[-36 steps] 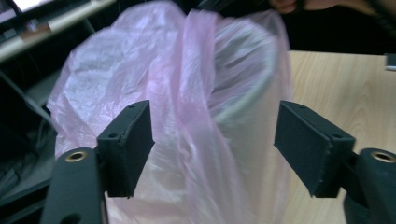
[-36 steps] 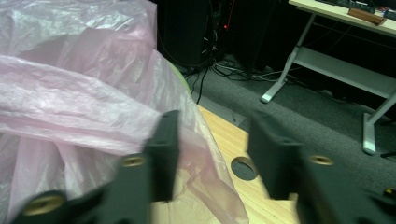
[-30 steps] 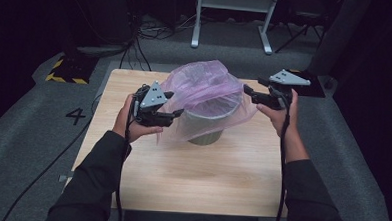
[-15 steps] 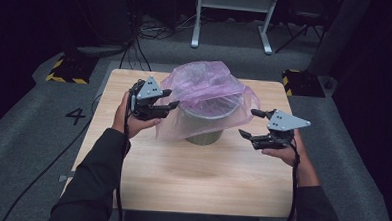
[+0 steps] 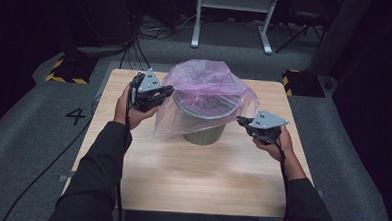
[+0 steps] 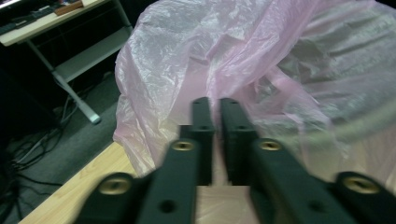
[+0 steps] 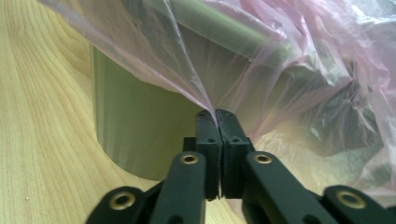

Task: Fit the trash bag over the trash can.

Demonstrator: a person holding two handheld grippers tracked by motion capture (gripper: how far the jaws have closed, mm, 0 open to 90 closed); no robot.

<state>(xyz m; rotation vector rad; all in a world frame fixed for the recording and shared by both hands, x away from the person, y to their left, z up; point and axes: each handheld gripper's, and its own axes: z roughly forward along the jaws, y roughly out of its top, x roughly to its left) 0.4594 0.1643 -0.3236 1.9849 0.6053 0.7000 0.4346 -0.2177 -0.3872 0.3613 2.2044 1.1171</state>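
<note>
Pinched tight, my right gripper [image 7: 215, 114] clamps the edge of the pink bag [image 5: 205, 88] and holds it down beside the green bin [image 5: 203, 127]. Over on the other side, my left gripper [image 6: 215, 103] shows a narrow gap between its jaws against the plastic; whether it grips the bag I cannot tell. Bag and bin sit mid-table [image 5: 181, 175].

Thin glossy crinkled plastic bag [image 5: 205, 88], matt smooth bin [image 5: 203, 131], wood-grain table [image 5: 191, 175]

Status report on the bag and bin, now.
Right tongs shut on pink bag edge. Left tongs nearly closed at bag, grip unclear. Bag draped over green bin. Nothing in the way.
</note>
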